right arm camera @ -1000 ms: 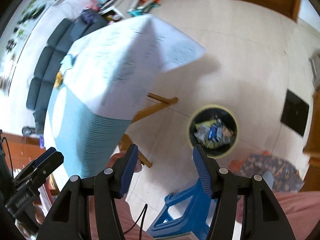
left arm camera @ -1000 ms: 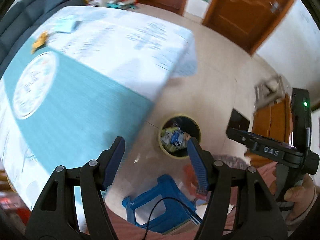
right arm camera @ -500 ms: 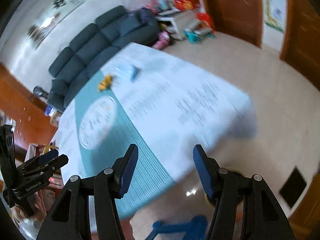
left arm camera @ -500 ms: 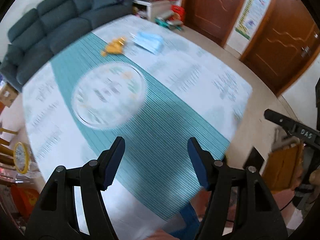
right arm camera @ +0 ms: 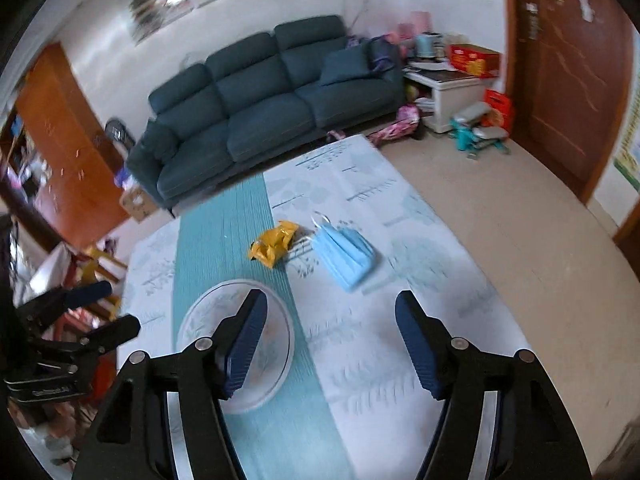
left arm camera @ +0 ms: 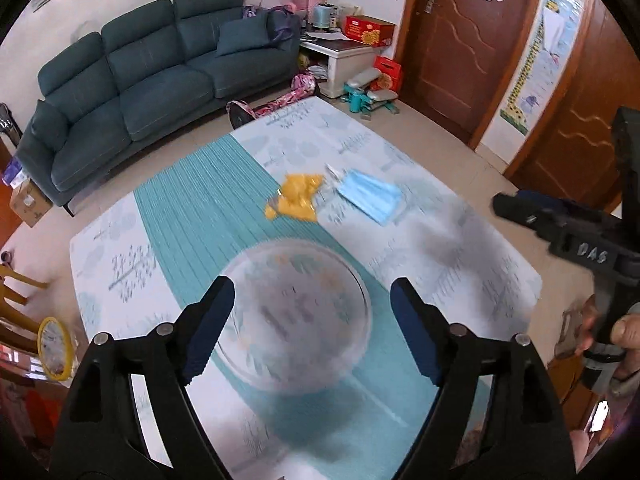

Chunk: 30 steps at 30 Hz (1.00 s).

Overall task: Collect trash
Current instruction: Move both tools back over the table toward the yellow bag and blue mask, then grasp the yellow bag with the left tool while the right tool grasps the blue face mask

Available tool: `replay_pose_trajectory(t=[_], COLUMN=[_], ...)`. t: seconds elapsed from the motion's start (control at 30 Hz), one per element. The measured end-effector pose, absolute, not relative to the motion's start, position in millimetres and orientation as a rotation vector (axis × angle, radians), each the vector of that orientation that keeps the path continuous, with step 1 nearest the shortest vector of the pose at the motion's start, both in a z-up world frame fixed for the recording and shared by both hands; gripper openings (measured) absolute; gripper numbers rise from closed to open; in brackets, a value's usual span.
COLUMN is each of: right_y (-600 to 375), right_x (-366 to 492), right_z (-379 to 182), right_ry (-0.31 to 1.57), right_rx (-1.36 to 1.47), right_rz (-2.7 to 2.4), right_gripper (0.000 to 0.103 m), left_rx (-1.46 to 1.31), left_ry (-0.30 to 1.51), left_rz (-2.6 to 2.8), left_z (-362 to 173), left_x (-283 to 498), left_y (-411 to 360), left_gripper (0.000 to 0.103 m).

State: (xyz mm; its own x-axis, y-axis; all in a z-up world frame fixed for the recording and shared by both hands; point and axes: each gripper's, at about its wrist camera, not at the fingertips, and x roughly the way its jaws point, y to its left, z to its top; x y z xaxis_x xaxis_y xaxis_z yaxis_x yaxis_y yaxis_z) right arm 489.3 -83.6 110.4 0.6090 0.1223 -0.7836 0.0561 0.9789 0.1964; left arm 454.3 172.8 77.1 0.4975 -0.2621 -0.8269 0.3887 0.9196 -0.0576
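on the tabletop (right arm camera: 420, 320), yellow wrapper (right arm camera: 273, 243) beside blue mask (right arm camera: 346, 256); left gripper (left arm camera: 312, 300) and right gripper (right arm camera: 331, 318) jaws wide apart, empty.

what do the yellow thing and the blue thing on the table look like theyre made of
Yellow wrapper: looks like thin plastic film, crumpled, with a slight sheen; blur leaves it uncertain. Blue face mask: looks like matte non-woven fabric, with pleats across it and a white ear loop at its far end.
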Motion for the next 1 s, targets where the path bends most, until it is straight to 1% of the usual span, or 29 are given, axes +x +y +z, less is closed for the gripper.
replay_pose_trajectory(t=[0.13, 0.37, 0.5, 0.73, 0.77, 0.87, 1.0], right_y=[-81, -84, -87, -88, -88, -91, -93], right_x=[555, 629, 653, 665, 666, 668, 668], right_z=[75, 2, -30, -74, -78, -90, -96], right_ry=[0.970, 1.039, 1.075, 1.142, 1.146, 1.158, 1.136], right_rx=[0.166, 0.152, 0.152, 0.124, 0.124, 0.129, 0.112], right_rz=[0.065, 0.057, 0.051, 0.049, 0.048, 0.046, 0.045], right_gripper=[0.068, 0.068, 0.068, 0.068, 0.066, 0.048, 0.038], left_rx=[0.124, 0.081, 0.092, 0.119, 0.115, 0.077, 0.062], left_ry=[0.995, 1.078, 1.118, 1.195, 1.200, 1.216, 1.236], left_rz=[-0.387, -0.346, -0.325, -0.263, -0.262, -0.283, -0.291], left_z=[60, 3, -31, -88, -93, -103, -114], left_x=[507, 597, 624, 658, 662, 669, 673], left_y=[165, 149, 139, 126, 124, 118, 109], left_gripper=[0.078, 0.078, 0.078, 0.078, 0.078, 0.078, 0.078])
